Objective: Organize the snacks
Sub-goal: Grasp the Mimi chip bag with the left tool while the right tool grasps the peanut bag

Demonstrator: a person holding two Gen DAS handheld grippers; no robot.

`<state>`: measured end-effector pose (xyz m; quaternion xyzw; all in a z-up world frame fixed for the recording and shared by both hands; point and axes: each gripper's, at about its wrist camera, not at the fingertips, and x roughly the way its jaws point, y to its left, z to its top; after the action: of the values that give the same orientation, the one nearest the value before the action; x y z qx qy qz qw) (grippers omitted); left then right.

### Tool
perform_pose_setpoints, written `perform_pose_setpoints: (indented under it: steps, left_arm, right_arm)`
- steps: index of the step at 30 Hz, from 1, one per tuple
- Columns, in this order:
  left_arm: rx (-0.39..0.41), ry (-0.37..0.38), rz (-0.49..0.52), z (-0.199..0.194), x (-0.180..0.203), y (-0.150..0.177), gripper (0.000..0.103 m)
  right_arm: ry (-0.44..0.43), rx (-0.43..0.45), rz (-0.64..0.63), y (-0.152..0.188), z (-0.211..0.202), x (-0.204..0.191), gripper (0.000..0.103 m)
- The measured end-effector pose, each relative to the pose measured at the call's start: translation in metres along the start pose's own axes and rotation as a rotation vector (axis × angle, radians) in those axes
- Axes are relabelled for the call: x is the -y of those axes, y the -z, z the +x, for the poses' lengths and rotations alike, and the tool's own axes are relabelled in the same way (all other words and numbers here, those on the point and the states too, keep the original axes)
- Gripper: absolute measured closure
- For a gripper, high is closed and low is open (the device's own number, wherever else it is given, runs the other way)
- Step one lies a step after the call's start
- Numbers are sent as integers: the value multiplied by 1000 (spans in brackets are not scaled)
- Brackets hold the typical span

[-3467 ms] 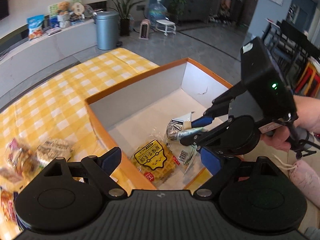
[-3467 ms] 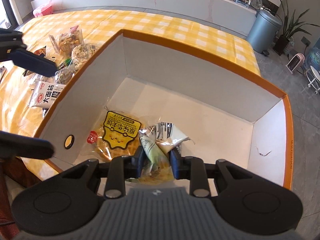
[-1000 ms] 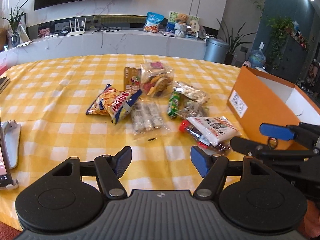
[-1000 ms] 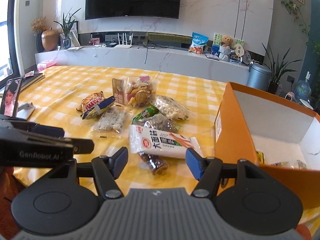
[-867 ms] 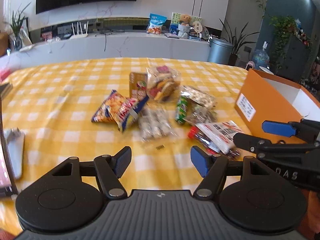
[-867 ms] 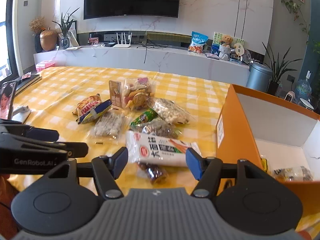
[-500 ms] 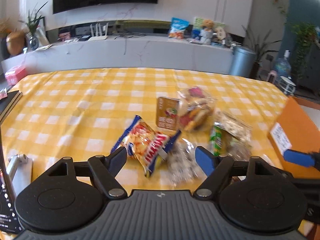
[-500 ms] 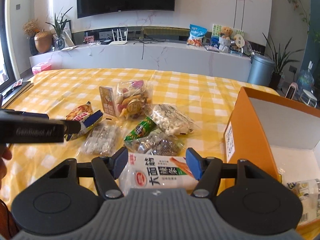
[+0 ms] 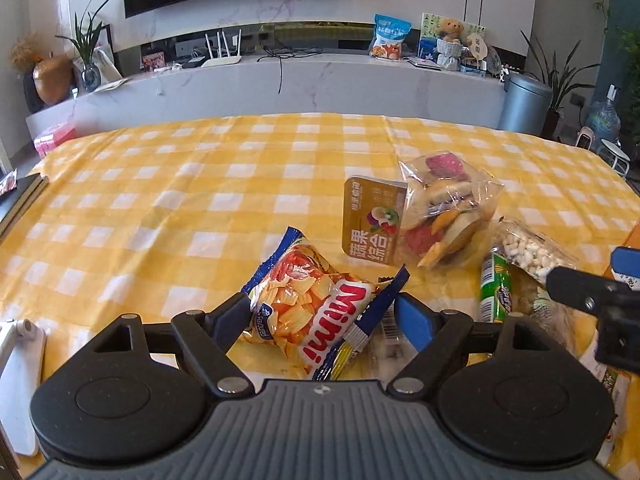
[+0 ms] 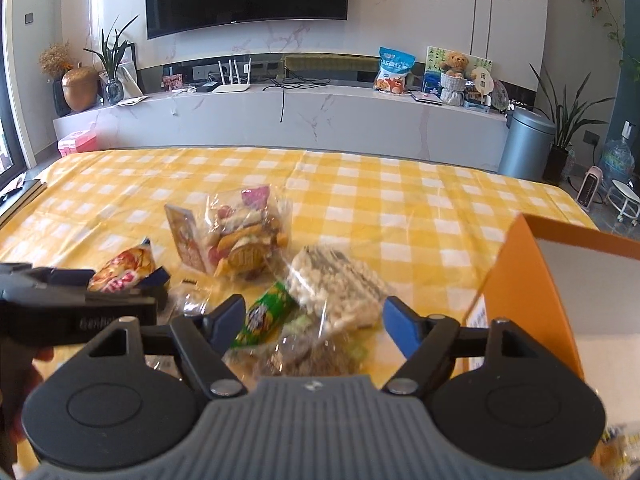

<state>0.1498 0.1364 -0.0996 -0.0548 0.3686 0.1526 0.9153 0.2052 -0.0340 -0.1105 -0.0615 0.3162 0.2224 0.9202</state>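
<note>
A heap of snack packets lies on the yellow checked tablecloth point(image 9: 160, 184). My left gripper point(image 9: 324, 316) is down over the red and blue Mimi chip bag point(image 9: 316, 308). The bag lies between its opening jaws and the pads do not press it. My right gripper point(image 10: 314, 320) hangs over a green packet point(image 10: 264, 316), a clear packet of white puffs point(image 10: 336, 284) and a dark packet below them. Its jaws are opening too, with nothing gripped. The orange box point(image 10: 528, 280) stands at the right. In the right wrist view the left gripper point(image 10: 116, 280) shows around the chip bag point(image 10: 124, 268).
A clear bag of mixed crisps point(image 9: 448, 216) leans by a brown card packet point(image 9: 374, 220) behind the chip bag. A white phone stand point(image 9: 20, 360) and a book point(image 9: 20, 196) lie at the table's left edge. The right gripper point(image 9: 596, 272) juts in from the right.
Both grippers have moved away from the box and in over the snack heap. The left one has dropped around the chip bag. Both pairs of jaws stand wider than before.
</note>
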Motion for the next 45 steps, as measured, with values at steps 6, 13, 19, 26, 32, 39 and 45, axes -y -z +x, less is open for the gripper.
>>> perform_pose_setpoints:
  steps: [6, 13, 19, 26, 32, 39, 45]
  left_arm:
    - [6, 10, 26, -3, 1, 1, 15]
    - [4, 0, 76, -1, 5, 1, 20]
    - [7, -1, 81, -1, 6, 0, 27]
    - [27, -18, 67, -5, 7, -2, 35]
    - [55, -11, 46, -13, 6, -8, 36]
    - [89, 0, 37, -26, 4, -14, 37]
    - [107, 20, 36, -39, 7, -15, 37]
  right_arm:
    - [14, -38, 20, -11, 32, 8, 22]
    - [20, -47, 32, -15, 53, 15, 18]
    - [5, -80, 29, -13, 71, 16, 16]
    - [-3, -64, 34, -10, 72, 20, 14]
    - [-21, -60, -1, -10, 69, 16, 25]
    - [-21, -27, -41, -15, 55, 12, 56]
    - [6, 31, -102, -22, 35, 3, 78]
